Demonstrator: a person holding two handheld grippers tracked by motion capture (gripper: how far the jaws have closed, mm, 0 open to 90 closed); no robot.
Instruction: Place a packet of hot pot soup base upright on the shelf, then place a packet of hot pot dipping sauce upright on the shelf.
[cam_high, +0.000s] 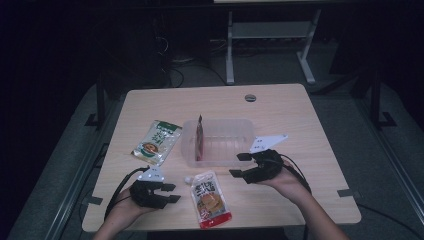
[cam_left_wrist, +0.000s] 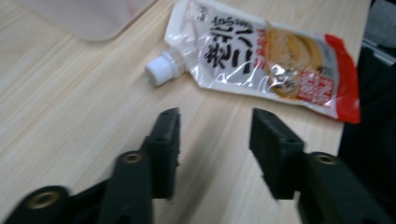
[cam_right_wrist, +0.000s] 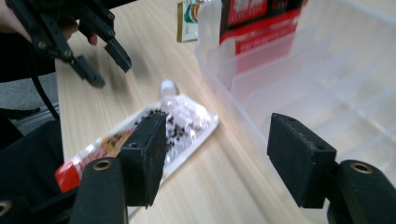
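A red and white spout pouch lies flat near the table's front edge, its white cap pointing toward the bin. My left gripper rests low to the left of the pouch, open, with only bare tabletop between its jaws. My right gripper hovers at the front right corner of the clear plastic bin, open and holding nothing. The spout pouch lies beyond its left jaw. A red pouch stands upright at the bin's left end.
A green and white pouch lies flat left of the bin. The bin's dividers stand close to my right jaw. A round cable hole sits near the far edge. The left gripper appears across the table in the right gripper view.
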